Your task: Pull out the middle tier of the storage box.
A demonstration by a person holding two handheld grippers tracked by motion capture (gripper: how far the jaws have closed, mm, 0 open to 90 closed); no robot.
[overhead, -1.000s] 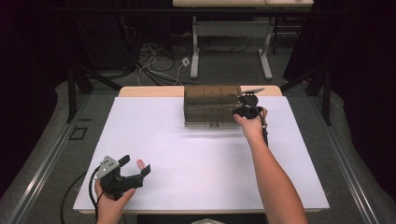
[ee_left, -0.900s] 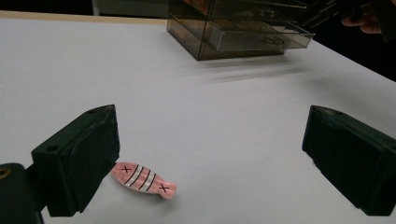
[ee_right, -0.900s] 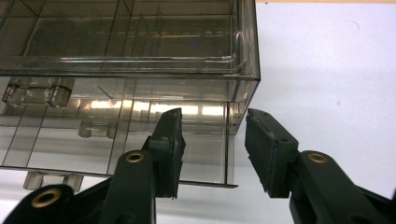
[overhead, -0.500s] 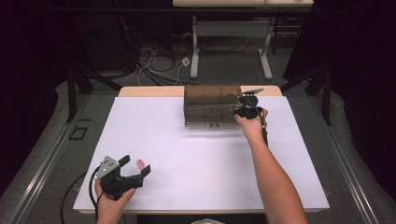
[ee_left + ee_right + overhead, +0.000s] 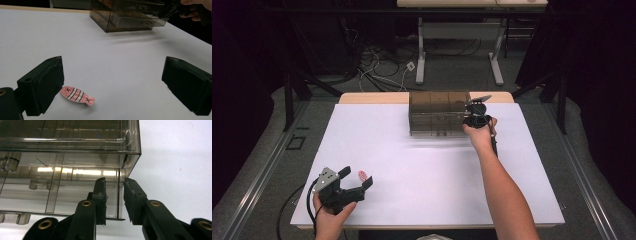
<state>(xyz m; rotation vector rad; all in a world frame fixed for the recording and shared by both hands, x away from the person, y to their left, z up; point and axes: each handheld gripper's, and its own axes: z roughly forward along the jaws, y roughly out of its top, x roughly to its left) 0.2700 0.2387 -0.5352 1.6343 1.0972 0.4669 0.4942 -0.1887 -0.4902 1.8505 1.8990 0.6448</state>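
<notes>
A small pink fish-shaped piece (image 5: 362,175) with dark stripes and two crosses lies on the white table near its front left corner. My left gripper (image 5: 357,176) stands open around it, the fish (image 5: 77,94) lying close to the left jaw of the gripper (image 5: 112,85). A smoked clear plastic drawer box (image 5: 437,112) stands at the back of the table. My right gripper (image 5: 472,114) is at its right end. Up close, that gripper (image 5: 115,182) has its jaws nearly together, one on each side of a thin wall at the box's (image 5: 70,157) corner.
The white table top (image 5: 422,175) spreads wide between the two grippers. The drawer box (image 5: 125,15) shows far off in the left gripper view, with a hand at its right. Beyond the table are floor cables (image 5: 377,70) and a desk frame (image 5: 457,30).
</notes>
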